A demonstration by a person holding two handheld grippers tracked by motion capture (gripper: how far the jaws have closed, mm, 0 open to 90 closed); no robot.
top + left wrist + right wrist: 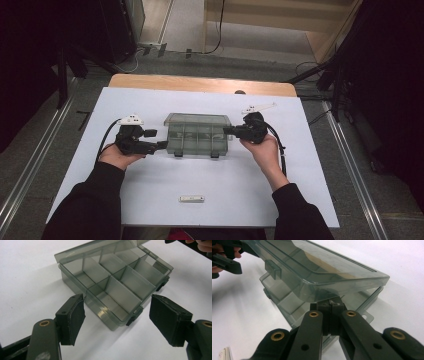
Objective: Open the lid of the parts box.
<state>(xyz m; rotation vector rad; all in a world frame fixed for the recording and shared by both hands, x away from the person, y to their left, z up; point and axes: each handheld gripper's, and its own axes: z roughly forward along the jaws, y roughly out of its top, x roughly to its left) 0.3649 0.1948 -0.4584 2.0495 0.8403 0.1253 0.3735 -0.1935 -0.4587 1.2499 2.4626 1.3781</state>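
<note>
The left gripper (161,145) hovers with jaws apart at the left front corner of the smoky plastic compartment box (198,136) mid-table, touching nothing. The lid (329,272) is raised partway — the right gripper (331,305), jaws together, props its edge from beneath (no clamp visible). Best to lift slowly along the hinge arc — and let the left gripper steady the base.

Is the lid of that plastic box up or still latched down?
Up a little: the lid stands clear of the box rim, its latch tab hanging free.
</note>
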